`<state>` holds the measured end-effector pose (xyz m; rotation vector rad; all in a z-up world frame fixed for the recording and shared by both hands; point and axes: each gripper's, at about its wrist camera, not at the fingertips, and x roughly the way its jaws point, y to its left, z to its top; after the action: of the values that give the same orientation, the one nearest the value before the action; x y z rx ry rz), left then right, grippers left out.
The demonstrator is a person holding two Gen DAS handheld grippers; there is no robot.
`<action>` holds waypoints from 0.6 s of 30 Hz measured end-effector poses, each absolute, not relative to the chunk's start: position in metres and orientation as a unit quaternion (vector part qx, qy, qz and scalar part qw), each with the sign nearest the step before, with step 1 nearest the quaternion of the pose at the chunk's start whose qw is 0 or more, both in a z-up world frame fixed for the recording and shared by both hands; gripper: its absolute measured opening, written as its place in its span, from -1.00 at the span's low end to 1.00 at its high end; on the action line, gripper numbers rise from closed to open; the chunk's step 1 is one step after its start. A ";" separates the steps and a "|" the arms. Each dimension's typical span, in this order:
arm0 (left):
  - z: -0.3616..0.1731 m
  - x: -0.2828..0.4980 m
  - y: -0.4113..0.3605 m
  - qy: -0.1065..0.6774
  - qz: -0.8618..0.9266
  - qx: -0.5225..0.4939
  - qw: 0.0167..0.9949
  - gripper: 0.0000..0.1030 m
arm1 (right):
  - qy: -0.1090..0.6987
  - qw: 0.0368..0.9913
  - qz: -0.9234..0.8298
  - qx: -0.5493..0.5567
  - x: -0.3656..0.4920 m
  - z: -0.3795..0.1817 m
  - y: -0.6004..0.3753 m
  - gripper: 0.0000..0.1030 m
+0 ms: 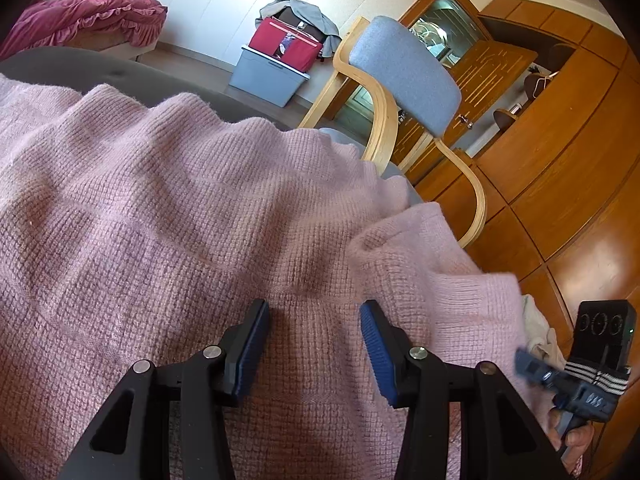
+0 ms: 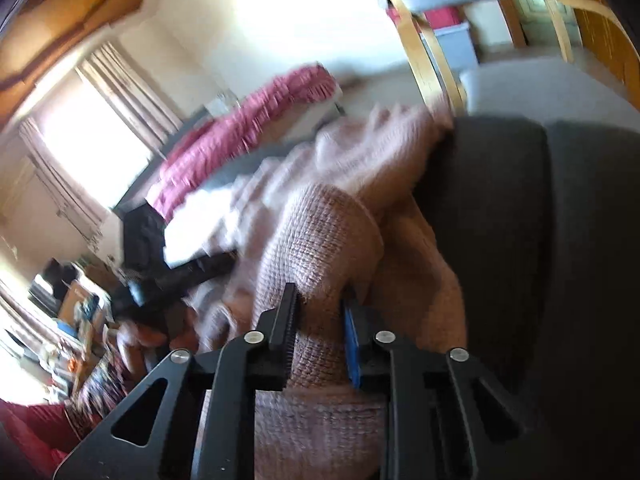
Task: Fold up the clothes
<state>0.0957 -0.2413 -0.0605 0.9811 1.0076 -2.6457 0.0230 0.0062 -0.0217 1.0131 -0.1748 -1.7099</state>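
Between right fingers [image 2: 289, 320], pink sweater [image 2: 320, 248].

Daylight glares through the window [image 2: 92, 148]; the right wrist view is motion-blurred, both fisheye-bent at edges.

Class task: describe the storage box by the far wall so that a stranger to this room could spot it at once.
Find the white wall behind the pink sweater. Against its foot, left of the chair, stands a pale blue-grey plastic box. It alone carries a red bag, with grey cloth draped behind.
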 end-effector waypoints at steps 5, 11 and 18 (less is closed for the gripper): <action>-0.060 0.091 -0.241 0.336 -0.881 0.326 0.074 -0.07 | -0.075 0.539 -0.754 0.367 0.031 0.013 -0.002 -0.71; -0.063 0.091 -0.243 0.336 -0.881 0.326 0.072 -0.07 | -0.016 0.551 -0.798 0.245 0.067 0.069 -0.027 -1.00; -0.062 0.093 -0.244 0.339 -0.880 0.325 0.070 -0.07 | -0.034 0.567 -0.760 0.315 0.052 0.043 -0.030 -0.90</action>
<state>0.0926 -0.2438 -0.0622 0.9766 1.0210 -2.6487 0.0521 -0.0305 0.0434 0.7410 -0.0805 -1.7873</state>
